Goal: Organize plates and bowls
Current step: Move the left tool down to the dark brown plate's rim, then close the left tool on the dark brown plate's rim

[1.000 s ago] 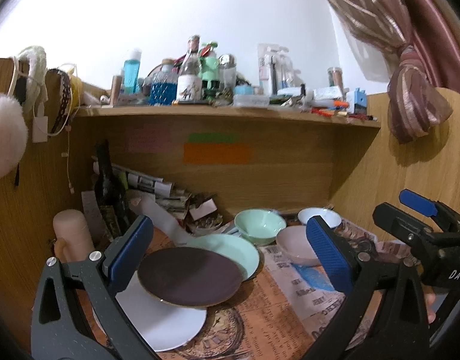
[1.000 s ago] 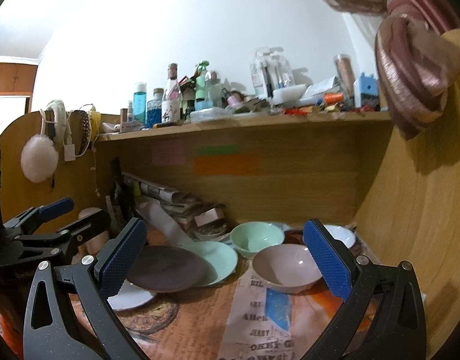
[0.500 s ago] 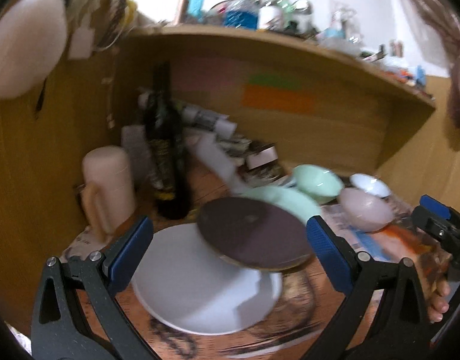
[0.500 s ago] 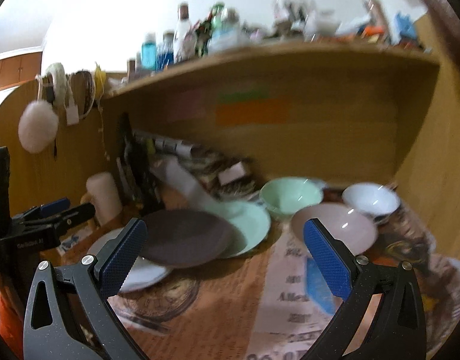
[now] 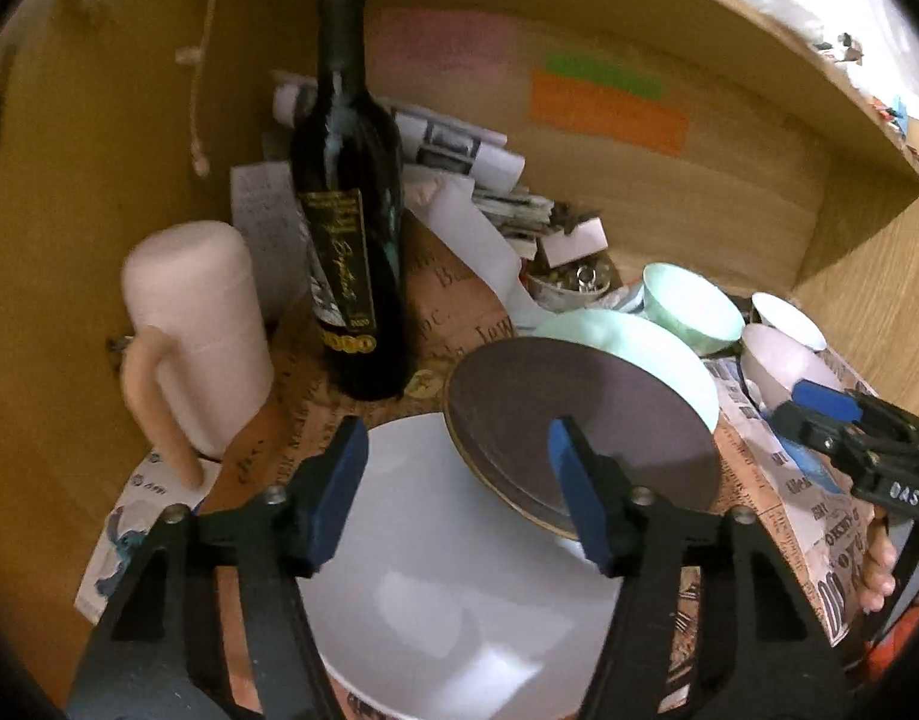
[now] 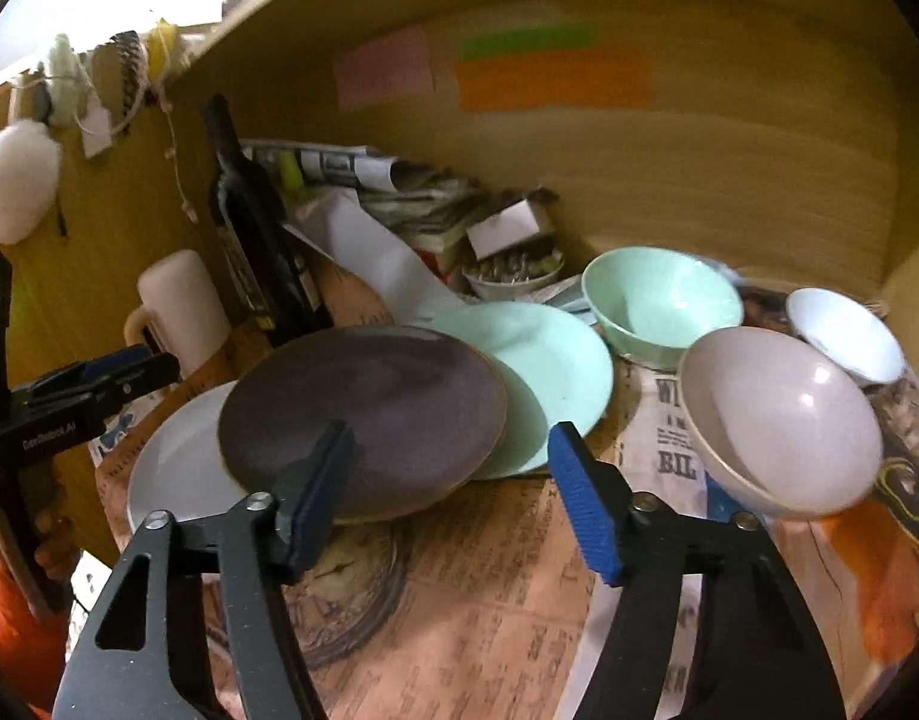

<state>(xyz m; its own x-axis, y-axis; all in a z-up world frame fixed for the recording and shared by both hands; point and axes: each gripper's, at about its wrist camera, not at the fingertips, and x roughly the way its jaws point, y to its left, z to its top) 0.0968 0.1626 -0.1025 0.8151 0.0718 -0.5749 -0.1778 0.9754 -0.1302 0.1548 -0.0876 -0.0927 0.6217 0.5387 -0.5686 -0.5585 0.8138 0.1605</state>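
Note:
A dark brown plate (image 6: 369,414) lies overlapping a white plate (image 6: 177,468) on its left and a mint plate (image 6: 549,372) on its right. Behind stand a mint bowl (image 6: 663,300), a tilted pink bowl (image 6: 783,420) and a small white bowl (image 6: 843,336). My right gripper (image 6: 450,462) hovers at the dark plate's near edge, jaws closing, with nothing pressed between the pads. My left gripper (image 5: 456,468) hangs over the white plate (image 5: 447,570) and the dark plate's (image 5: 579,420) left rim, jaws closing, gripping nothing. Each gripper shows in the other's view: left gripper (image 6: 117,372), right gripper (image 5: 831,414).
A dark wine bottle (image 5: 351,228) and a pale pink mug (image 5: 195,336) stand at the back left. Rolled newspapers (image 6: 411,198) and a small dish of clips (image 6: 513,270) fill the back. Wooden walls close the nook on the left, rear and right. Printed paper (image 6: 459,600) covers the desk.
Both grippers have dropped and moved in toward the plates, tilting downward. Both pairs of jaws stand narrower than before. The dishes have not moved.

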